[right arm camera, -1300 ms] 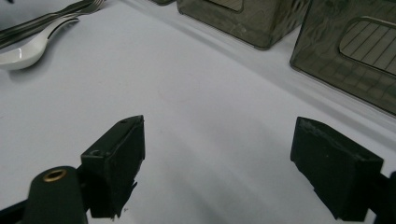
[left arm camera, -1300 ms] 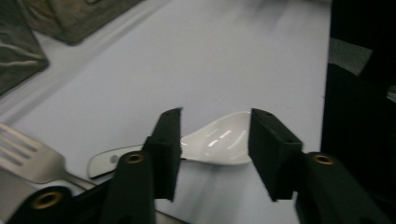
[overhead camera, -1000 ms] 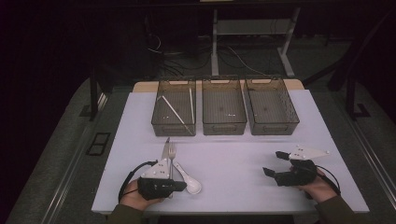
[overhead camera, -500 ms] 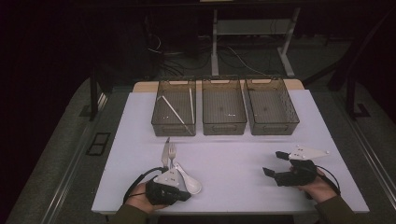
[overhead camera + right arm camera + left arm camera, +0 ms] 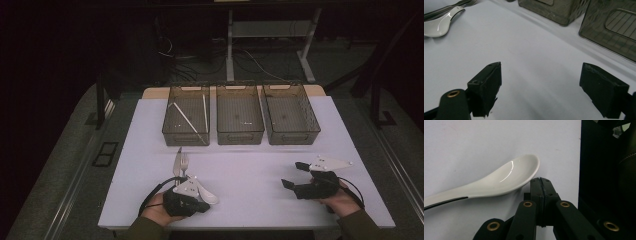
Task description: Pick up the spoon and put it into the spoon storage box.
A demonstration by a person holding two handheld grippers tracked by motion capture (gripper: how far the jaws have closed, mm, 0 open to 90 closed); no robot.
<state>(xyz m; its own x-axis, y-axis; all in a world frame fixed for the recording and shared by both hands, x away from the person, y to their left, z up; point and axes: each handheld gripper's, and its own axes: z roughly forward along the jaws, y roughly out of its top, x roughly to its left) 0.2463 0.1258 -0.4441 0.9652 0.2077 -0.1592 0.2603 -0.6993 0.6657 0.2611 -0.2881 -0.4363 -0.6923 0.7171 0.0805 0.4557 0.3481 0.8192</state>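
The left gripper (image 5: pixel 540 180) is closed tight and holds nothing. The shiny white soup spoon (image 5: pixel 506 178) lies just beside its tips. Sorting cutlery seems under way, so the jaws must open first. The right gripper (image 5: pixel 540 92) waits wide open, empty.

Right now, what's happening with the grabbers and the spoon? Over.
Left gripper shut, empty, beside white ceramic spoon. Right gripper open, empty. Spoon flat on white table. Nothing blocking.

No readable text, label, brand, number or sign appears on anything here.
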